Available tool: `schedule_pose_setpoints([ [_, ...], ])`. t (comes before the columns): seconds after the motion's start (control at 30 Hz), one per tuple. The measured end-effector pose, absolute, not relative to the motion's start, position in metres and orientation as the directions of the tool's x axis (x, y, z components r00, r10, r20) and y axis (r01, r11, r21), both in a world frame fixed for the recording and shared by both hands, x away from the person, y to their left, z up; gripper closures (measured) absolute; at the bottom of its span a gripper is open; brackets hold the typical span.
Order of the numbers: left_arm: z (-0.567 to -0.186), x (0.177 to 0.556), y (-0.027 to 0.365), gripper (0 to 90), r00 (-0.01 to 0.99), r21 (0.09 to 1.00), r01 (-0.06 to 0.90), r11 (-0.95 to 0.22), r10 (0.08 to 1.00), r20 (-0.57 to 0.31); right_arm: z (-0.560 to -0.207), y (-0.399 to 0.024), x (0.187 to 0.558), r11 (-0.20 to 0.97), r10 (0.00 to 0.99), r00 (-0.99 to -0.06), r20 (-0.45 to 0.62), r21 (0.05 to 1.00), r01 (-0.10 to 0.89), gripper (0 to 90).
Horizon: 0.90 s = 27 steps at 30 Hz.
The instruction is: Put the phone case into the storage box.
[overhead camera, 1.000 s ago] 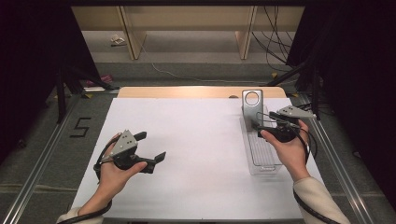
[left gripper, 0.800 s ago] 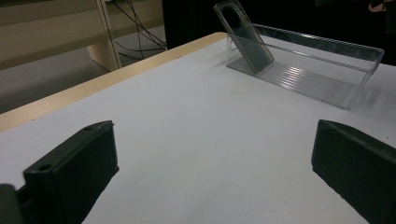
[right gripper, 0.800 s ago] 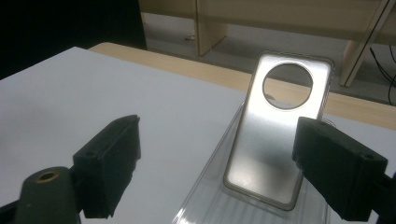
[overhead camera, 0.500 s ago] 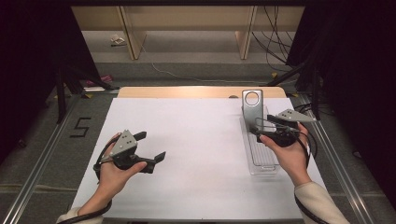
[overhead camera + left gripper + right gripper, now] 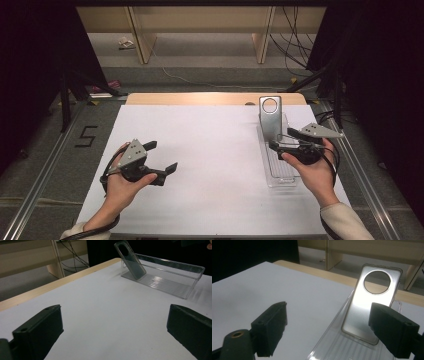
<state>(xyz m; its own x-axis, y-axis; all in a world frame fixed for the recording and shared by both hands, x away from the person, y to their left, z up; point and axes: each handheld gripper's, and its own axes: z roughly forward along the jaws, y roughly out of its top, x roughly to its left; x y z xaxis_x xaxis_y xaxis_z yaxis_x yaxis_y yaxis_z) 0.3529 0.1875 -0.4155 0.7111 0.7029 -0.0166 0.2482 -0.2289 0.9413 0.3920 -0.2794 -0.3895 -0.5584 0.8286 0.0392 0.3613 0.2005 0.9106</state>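
Observation:
A silver-grey phone case [image 5: 270,117] with a round hole leans upright at the far end of a clear plastic tray [image 5: 280,175] on the right of the white table. My right gripper [image 5: 281,140] hovers open over the tray's middle, just short of the case, with nothing between its jaws. The right gripper view shows the case [image 5: 367,315] standing in the tray [image 5: 329,345] ahead of the open right gripper [image 5: 332,325]. My left gripper [image 5: 161,156] is open and empty at the table's left. From the left gripper [image 5: 115,332] the case [image 5: 130,260] and tray [image 5: 175,282] lie far off.
The white tabletop [image 5: 210,150] ends in a wooden strip [image 5: 200,98] at the far edge. Metal rails run along both sides. A "5" mark [image 5: 86,136] is on the floor at left, and cables [image 5: 295,50] lie at the back right.
My right gripper has drawn back slightly toward the person along the tray, still open. The left gripper has hardly moved.

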Motion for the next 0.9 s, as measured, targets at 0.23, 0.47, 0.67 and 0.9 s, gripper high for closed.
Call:
schedule_pose_setpoints([
  [0.23,-0.416,0.353,0.187,0.0,0.712,0.941,0.249,-0.228,0.702,-0.018,-0.391,-0.281,0.385,0.193,0.819,-0.573,0.044,0.918,0.347,16.4],
  [0.47,-0.416,0.353,0.188,0.0,0.712,0.941,0.249,-0.228,0.702,-0.018,-0.394,-0.279,0.379,0.2,0.806,-0.59,0.038,0.922,0.333,16.4],
  [0.67,-0.416,0.353,0.188,0.0,0.712,0.94,0.25,-0.23,0.702,-0.017,-0.395,-0.278,0.376,0.201,0.803,-0.594,0.035,0.924,0.326,16.4],
  [0.9,-0.417,0.353,0.188,0.0,0.713,0.94,0.25,-0.233,0.701,-0.016,-0.399,-0.278,0.372,0.207,0.798,-0.602,0.024,0.928,0.311,16.4],
])
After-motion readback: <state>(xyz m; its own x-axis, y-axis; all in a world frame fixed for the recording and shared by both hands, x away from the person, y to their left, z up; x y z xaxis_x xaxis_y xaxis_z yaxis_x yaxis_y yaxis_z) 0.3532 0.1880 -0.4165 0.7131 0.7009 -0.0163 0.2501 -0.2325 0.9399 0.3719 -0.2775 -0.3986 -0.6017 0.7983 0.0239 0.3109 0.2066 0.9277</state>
